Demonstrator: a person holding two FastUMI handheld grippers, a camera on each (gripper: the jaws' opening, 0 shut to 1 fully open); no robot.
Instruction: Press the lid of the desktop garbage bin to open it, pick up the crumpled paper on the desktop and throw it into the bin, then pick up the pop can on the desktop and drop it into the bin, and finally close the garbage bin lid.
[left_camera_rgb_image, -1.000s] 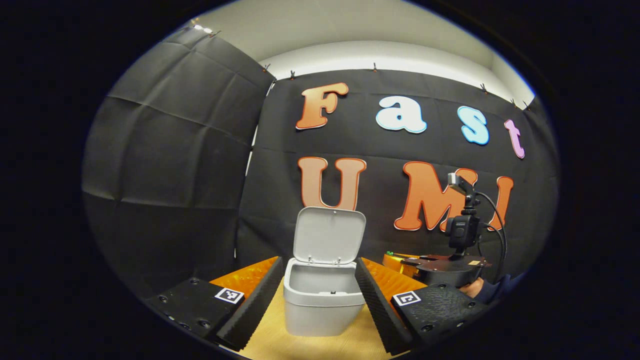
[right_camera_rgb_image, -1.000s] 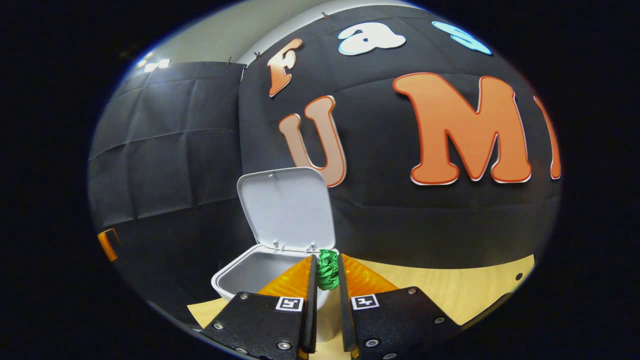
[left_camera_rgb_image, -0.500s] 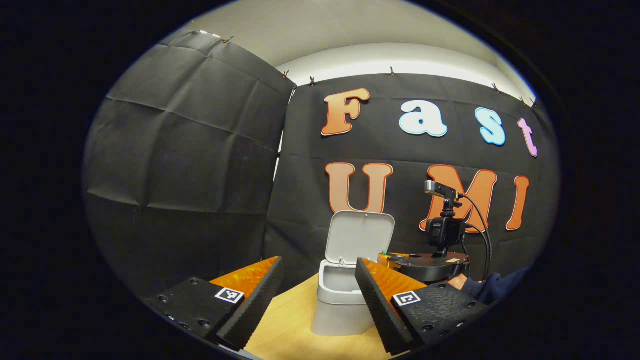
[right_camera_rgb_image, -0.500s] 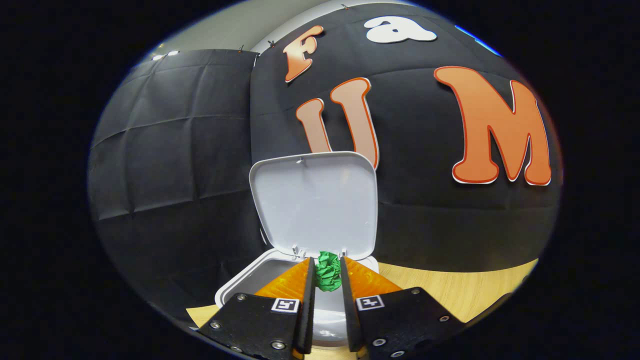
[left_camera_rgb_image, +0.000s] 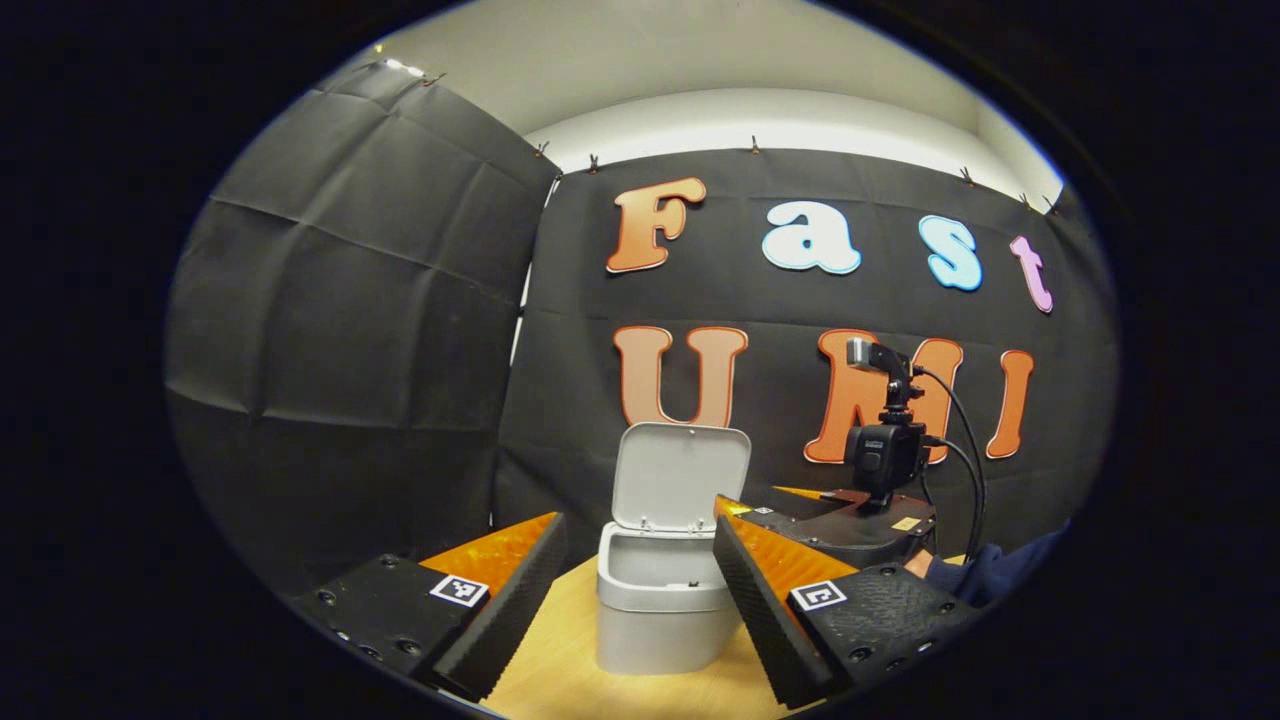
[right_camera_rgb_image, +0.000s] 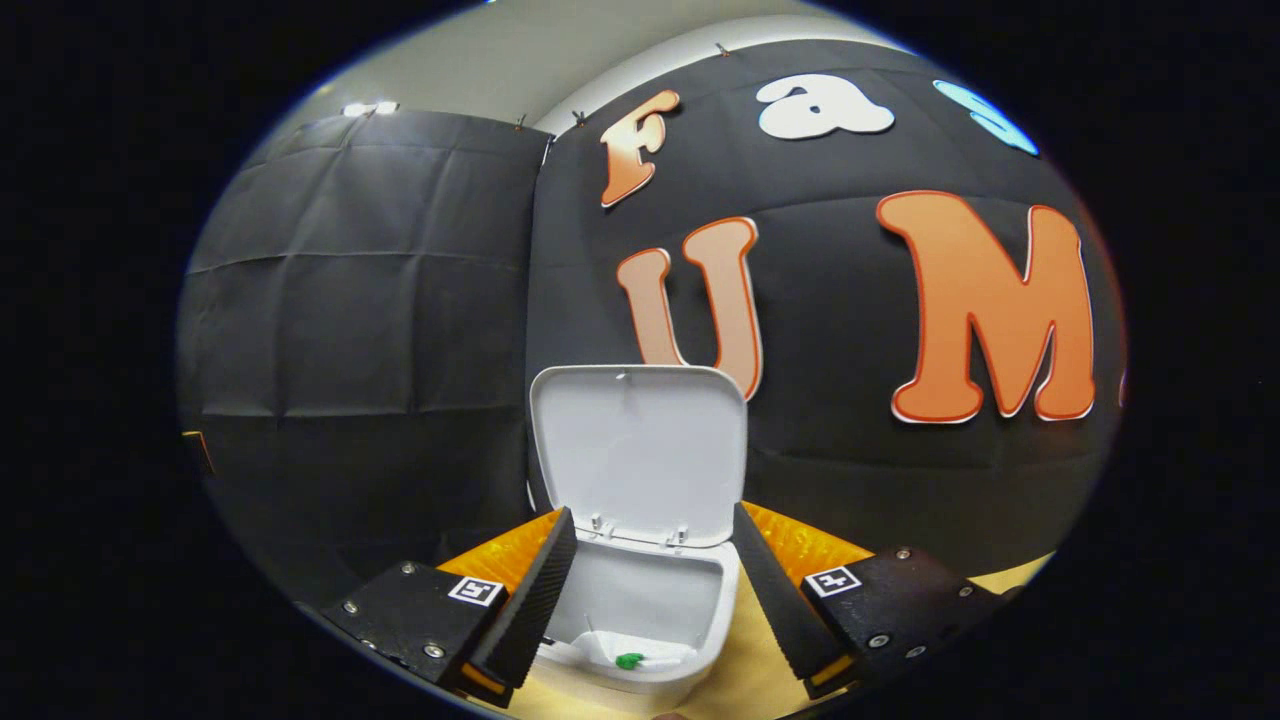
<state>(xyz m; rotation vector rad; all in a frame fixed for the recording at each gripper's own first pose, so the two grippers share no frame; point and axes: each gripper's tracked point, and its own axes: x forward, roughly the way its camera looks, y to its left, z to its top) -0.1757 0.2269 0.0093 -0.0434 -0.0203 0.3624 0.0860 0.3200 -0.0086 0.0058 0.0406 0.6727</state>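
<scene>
- The green paper (right_camera_rgb_image: 629, 660) now lies inside the bin (right_camera_rgb_image: 640, 610), low in the right gripper view; a moment ago the right gripper (right_camera_rgb_image: 650, 590) pinched it.
- That gripper is now spread wide over the bin, so the paper step looks done. The can comes next.
- One paper, one bin, one lid (right_camera_rgb_image: 640, 450) standing up, two grippers.
- The left gripper (left_camera_rgb_image: 640, 590) is spread too, holding nothing.

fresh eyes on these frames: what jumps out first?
The grey bin with its lid standing upright, directly ahead between the right gripper's spread fingers. Inside it, low in the right gripper view, a bit of green crumpled paper shows. In the left gripper view the bin stands on the wooden desktop, framed by the open left gripper.
</scene>
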